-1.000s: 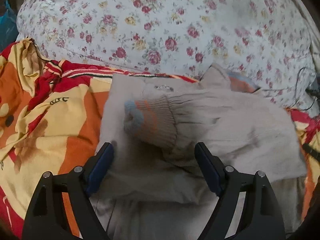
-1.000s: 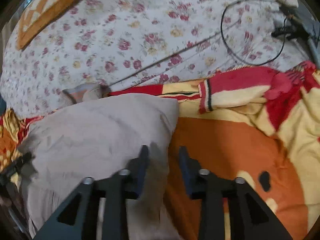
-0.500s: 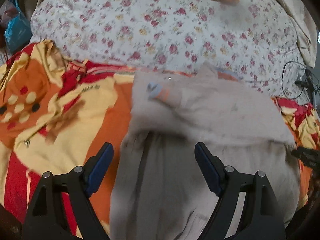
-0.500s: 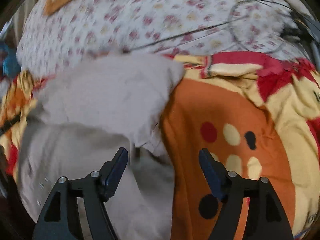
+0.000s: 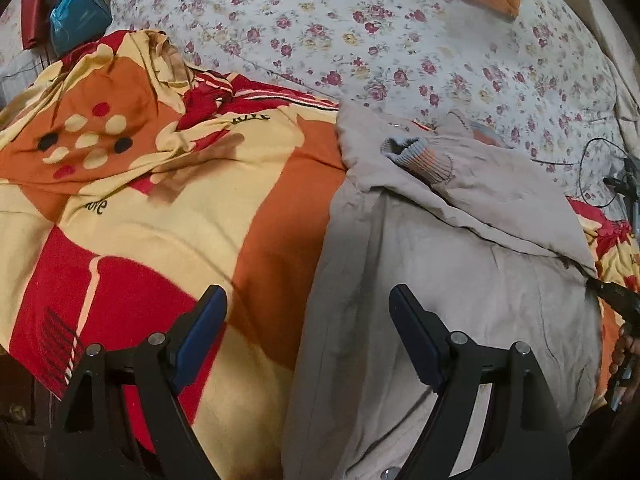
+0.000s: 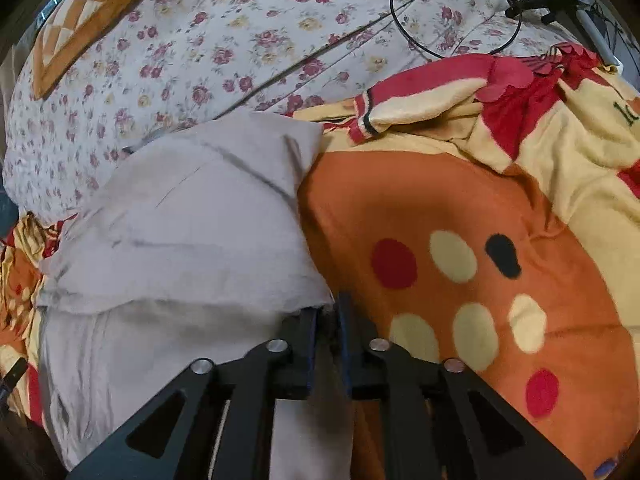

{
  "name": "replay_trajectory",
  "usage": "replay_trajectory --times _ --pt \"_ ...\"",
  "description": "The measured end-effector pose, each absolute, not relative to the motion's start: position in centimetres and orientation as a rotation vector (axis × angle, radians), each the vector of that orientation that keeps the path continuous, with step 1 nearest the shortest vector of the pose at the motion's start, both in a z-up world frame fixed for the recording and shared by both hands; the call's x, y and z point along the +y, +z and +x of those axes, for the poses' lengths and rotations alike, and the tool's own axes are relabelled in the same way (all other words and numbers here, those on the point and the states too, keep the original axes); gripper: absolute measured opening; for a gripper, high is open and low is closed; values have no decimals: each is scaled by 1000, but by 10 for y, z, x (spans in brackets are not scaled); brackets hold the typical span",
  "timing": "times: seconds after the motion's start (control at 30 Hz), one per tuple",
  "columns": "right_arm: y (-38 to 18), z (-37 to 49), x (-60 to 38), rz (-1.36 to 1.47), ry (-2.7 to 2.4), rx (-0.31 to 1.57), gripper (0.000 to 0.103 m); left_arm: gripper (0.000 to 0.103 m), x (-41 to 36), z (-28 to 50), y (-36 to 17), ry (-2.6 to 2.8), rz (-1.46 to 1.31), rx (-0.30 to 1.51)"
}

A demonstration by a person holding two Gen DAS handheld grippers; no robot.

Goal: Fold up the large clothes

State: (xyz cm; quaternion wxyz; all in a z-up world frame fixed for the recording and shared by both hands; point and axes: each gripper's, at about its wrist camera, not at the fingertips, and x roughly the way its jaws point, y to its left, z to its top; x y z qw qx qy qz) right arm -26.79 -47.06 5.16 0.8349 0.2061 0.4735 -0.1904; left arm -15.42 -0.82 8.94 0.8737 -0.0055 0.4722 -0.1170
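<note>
Right gripper, jaws closing on edge of grey padded fabric jacket
Sprung wide half a second ago, now re-gripping for next fold; left gripper wide, empty

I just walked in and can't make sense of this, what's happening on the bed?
A person is folding a grey garment spread on an orange, red and yellow blanket. The right hand-held gripper is closing on the garment's edge, cloth between its jaws. The left hand-held gripper hangs open over the garment's other edge, holding nothing.
</note>
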Motion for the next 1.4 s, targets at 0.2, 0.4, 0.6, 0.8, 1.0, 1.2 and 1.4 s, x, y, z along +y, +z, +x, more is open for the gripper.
replay_trajectory --times 0.2,0.4,0.6,0.8,1.0,1.2,1.4 --pt "97 -293 -450 327 -390 950 49 83 -14 -168 89 -272 -5 984" --pt "82 -307 -435 377 -243 1089 57 83 -21 -196 81 -369 41 1028" --pt "56 -345 -422 386 -215 1128 36 83 -20 -206 58 -352 79 1085" --pt "57 -363 -426 321 -290 1087 0 83 -17 -218 49 -344 75 1105" --pt "73 -379 -426 403 -207 1073 32 83 -11 -224 52 -353 51 1108" --pt "51 -385 -394 389 -109 1157 27 83 -10 -235 48 -353 80 1110" --pt "59 -394 -398 313 -155 1123 4 83 4 -255 51 -368 65 1130"
